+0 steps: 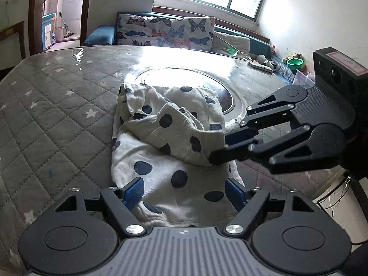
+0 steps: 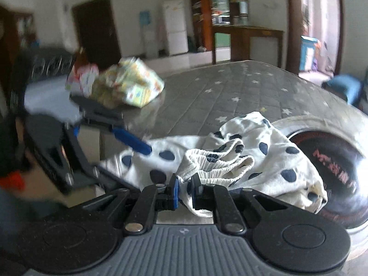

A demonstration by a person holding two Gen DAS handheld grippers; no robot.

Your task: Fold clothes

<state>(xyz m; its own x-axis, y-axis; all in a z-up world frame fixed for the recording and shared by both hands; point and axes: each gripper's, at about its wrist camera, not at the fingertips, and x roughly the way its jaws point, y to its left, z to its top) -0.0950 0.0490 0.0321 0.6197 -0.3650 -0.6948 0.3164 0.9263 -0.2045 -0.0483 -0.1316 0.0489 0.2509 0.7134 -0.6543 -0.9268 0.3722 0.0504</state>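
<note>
A white garment with dark blue dots point(image 1: 165, 151) lies crumpled on the grey quilted star-pattern table cover point(image 1: 46, 115). My left gripper point(image 1: 184, 189) is open, its blue pads on either side of the garment's near end. My right gripper point(image 2: 184, 189) is shut on the garment's elastic hem point(image 2: 207, 168) and holds that edge lifted and folded over the rest. In the left wrist view the right gripper point(image 1: 218, 151) comes in from the right. In the right wrist view the left gripper point(image 2: 128, 138) shows at the left, blurred, over the garment point(image 2: 264, 161).
A round glass turntable point(image 1: 218, 85) lies under the garment's far end. A colourful crumpled cloth point(image 2: 128, 87) sits on the table's far side. A sofa with butterfly cushions point(image 1: 165, 31) stands behind the table. A small flat object point(image 1: 260, 65) lies near the far right edge.
</note>
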